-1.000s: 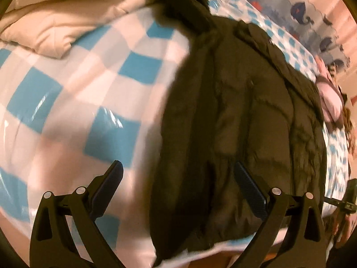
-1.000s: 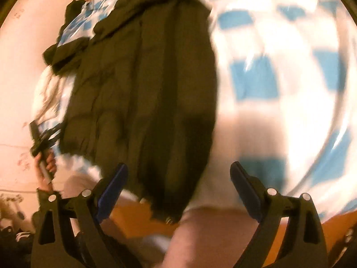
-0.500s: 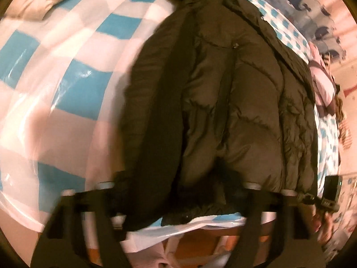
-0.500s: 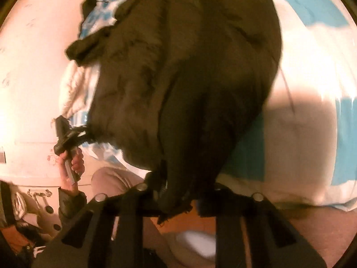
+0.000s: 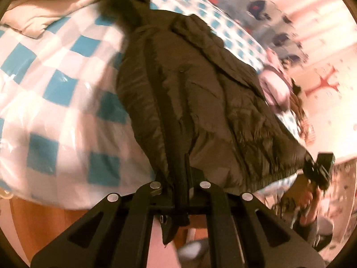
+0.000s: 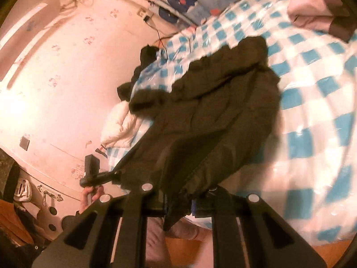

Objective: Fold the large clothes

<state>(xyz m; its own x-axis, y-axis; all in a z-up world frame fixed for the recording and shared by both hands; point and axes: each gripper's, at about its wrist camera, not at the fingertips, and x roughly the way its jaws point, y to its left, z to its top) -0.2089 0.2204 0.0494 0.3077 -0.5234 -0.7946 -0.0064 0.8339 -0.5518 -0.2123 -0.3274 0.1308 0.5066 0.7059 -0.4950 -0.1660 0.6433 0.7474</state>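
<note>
The dark puffer jacket (image 5: 200, 102) lies spread on the bed's blue-and-white checked cover (image 5: 58, 89), its hood end toward 12 o'clock in the left wrist view and its hem drawn off the bed edge toward 6 o'clock. The left gripper (image 5: 181, 178) has just been closing, and its fingers are now pressed together on one hem corner; a strip of dark fabric runs down between them and hangs below the linkage. In the right wrist view the right gripper (image 6: 178, 201) has likewise just been closing, and its fingers are clamped on the opposite hem corner of the jacket (image 6: 212, 116), which fans out toward 1 o'clock. A fold of cloth droops through the fingers. A cream duvet (image 5: 44, 4) sits bunched at 10 o'clock in the left view.
</note>
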